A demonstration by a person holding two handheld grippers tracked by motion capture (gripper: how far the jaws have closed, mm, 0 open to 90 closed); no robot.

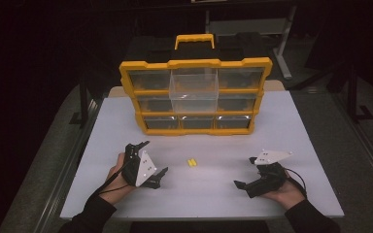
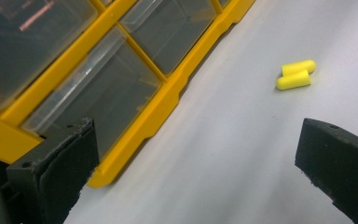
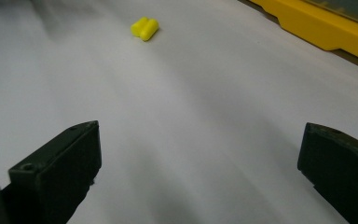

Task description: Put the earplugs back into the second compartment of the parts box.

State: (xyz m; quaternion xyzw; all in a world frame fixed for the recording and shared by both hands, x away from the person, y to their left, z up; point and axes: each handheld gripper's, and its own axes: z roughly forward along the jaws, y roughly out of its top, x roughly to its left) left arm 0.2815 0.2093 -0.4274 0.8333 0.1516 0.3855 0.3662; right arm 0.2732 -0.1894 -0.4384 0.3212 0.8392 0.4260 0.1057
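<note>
White rectangular table under bright overhead light, its surroundings falling into near darkness. Grey floor visible to either side of the table. Beyond the far edge, the pale metal legs of a second table or desk. A dark upright stand at right.

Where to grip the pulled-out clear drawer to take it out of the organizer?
Grip the clear drawer by its front wall, jaws over the top rim, coming from the person's side. It juts out of the yellow organizer toward the person, open on top, so that wall is the exposed edge.
</note>
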